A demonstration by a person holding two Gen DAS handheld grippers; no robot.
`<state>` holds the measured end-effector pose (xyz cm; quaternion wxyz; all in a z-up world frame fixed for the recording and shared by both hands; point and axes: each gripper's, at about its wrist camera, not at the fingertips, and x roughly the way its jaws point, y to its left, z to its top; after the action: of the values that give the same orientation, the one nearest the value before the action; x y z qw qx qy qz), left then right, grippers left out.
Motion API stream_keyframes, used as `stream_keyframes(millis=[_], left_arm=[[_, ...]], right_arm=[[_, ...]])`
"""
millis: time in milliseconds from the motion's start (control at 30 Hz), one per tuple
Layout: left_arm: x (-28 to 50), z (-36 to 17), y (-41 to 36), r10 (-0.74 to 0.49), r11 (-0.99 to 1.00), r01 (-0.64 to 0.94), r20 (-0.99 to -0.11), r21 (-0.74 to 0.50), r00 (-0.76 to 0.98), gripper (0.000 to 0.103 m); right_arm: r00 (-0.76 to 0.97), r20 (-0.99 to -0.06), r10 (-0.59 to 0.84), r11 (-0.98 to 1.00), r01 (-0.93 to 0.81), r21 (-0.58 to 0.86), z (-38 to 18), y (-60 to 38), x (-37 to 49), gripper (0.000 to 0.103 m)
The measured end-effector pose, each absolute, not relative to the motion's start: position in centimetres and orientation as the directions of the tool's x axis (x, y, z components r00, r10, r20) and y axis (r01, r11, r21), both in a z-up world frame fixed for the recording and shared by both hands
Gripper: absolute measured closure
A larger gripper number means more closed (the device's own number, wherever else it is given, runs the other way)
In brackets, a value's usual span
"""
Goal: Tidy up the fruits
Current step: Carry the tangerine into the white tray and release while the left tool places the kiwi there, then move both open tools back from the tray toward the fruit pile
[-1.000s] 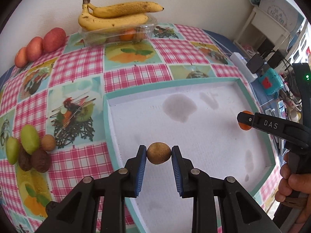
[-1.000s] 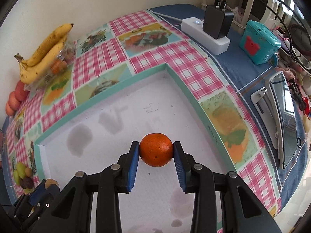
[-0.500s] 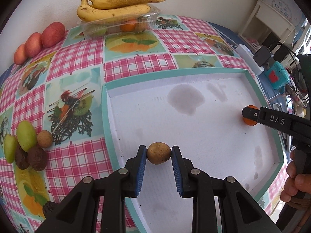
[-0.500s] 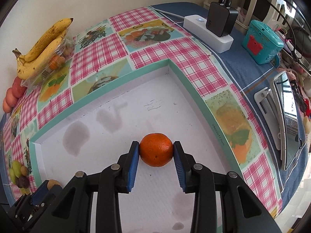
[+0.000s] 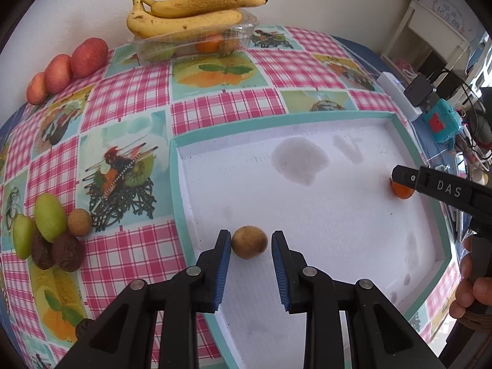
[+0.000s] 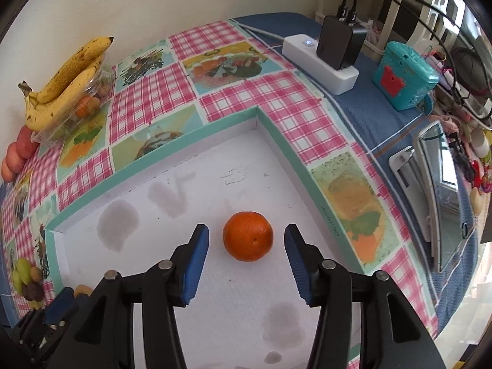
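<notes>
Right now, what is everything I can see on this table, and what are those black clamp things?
Tray: one, white with teal rim, middle of the table.
Orange: one, orange, in the tray between the right fingers, untouched.
Small brown fruit: one, tan, in the tray between the left fingers.
Bananas: two, yellow, atop a clear box by the wall.
Apples: three, red, far left.
Fruit pile: green and brown, left edge.
Power strip: one, white, with black charger.
Left gripper: black, blue pads, open.
Right gripper: the same, open.
</notes>
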<state>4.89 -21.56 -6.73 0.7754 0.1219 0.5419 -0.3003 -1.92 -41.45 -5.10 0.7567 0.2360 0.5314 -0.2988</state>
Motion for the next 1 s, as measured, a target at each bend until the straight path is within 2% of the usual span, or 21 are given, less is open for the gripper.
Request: stream_keyframes(millis=[100,167,233,367,467,533,633,733,1000], left_arm=[[4.9,-6.2,-21.3,-0.338,0.792,0.594,-0.910,-0.137,0.240,0.066],[5.0,-5.8,-21.2,-0.338,0.794,0.592,-0.908,-0.135,0.247,0.056],[5.1,-5.4,-20.9,-0.333,0.803,0.582,-0.905,-0.125,0.265,0.041],[5.7,-4.6,-20.0,-0.306,0.836,0.540,-0.902,-0.101,0.306,0.026],[6.4,-4.3,-19.0,-0.276,0.860,0.505,-0.900,-0.075,0.336,0.016],[6.9,-4.3,-18.1,-0.250,0.879,0.473,-0.901,-0.057,0.356,0.010],[7.8,-4.4,-16.4,-0.202,0.906,0.422,-0.902,-0.024,0.383,0.005],[8.7,-4.5,-14.8,-0.156,0.928,0.372,-0.903,0.005,0.401,0.003],[10.6,-4.3,-9.4,-0.077,0.967,0.252,-0.905,0.034,0.418,0.000]], right_arm=[[0.258,-0.944,-0.207,0.709,0.704,0.037,-4.8,-41.5,-2.0,0.042],[0.260,-0.942,-0.212,0.712,0.702,0.033,-4.6,-41.4,-2.0,0.037],[0.262,-0.940,-0.217,0.718,0.696,0.028,-4.4,-41.4,-2.0,0.033],[0.268,-0.940,-0.212,0.724,0.689,0.033,-4.3,-41.1,-1.9,0.029],[0.267,-0.940,-0.211,0.729,0.684,0.030,-4.3,-40.8,-1.8,0.021],[0.268,-0.940,-0.211,0.734,0.678,0.029,-4.3,-40.6,-1.8,0.021],[0.275,-0.939,-0.204,0.741,0.671,0.036,-4.2,-40.2,-1.7,0.021],[0.285,-0.937,-0.204,0.747,0.664,0.039,-4.0,-39.7,-1.5,0.014],[0.311,-0.930,-0.194,0.787,0.616,0.041,-3.4,-37.3,-0.6,0.014]])
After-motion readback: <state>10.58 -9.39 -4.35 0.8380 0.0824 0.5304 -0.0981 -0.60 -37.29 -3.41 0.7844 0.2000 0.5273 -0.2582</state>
